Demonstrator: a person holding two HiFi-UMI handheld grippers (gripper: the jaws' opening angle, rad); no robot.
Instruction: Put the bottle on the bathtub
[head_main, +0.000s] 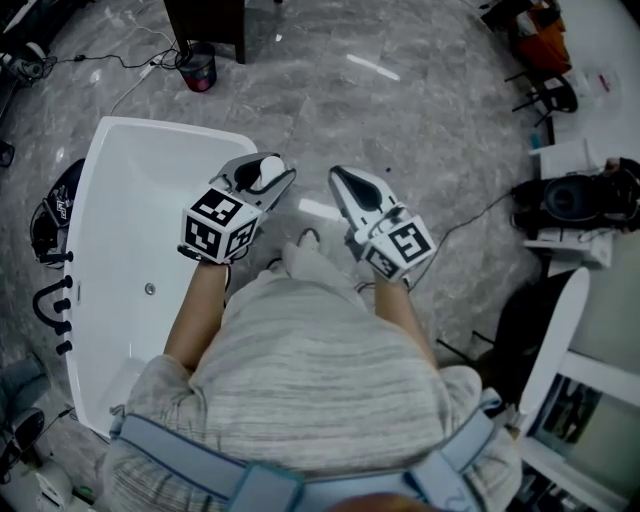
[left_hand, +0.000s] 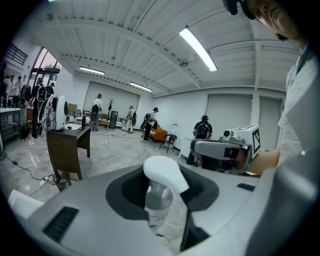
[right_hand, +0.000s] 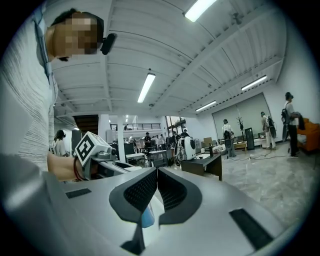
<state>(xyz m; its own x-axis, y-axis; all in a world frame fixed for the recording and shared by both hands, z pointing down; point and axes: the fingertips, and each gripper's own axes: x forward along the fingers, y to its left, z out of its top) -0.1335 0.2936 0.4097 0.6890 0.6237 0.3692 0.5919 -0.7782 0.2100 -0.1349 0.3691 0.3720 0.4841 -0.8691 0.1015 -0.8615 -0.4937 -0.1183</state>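
Carrying step: my left gripper (head_main: 258, 186) is clenched on the bottle (left_hand: 161, 172) at mid-frame, just right of the bathtub (head_main: 160, 128), my right gripper (head_main: 345, 186) is closed and empty, and next I judge it needs lowering leftward onto the rim before I let go.

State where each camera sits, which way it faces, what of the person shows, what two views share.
Head view: on the person's head, steeply down at the white bathtub and grey marble floor; striped shirt, forearms, left hand-held gripper, right hand-held gripper show.
Left gripper view: on the left one, along jaws shut on the white pump bottle, into the hall; a sleeve shows.
Right gripper view: on the right one, along closed jaws, into the hall; shirt and wrist show.
Shared: each gripper view shows the other gripper.
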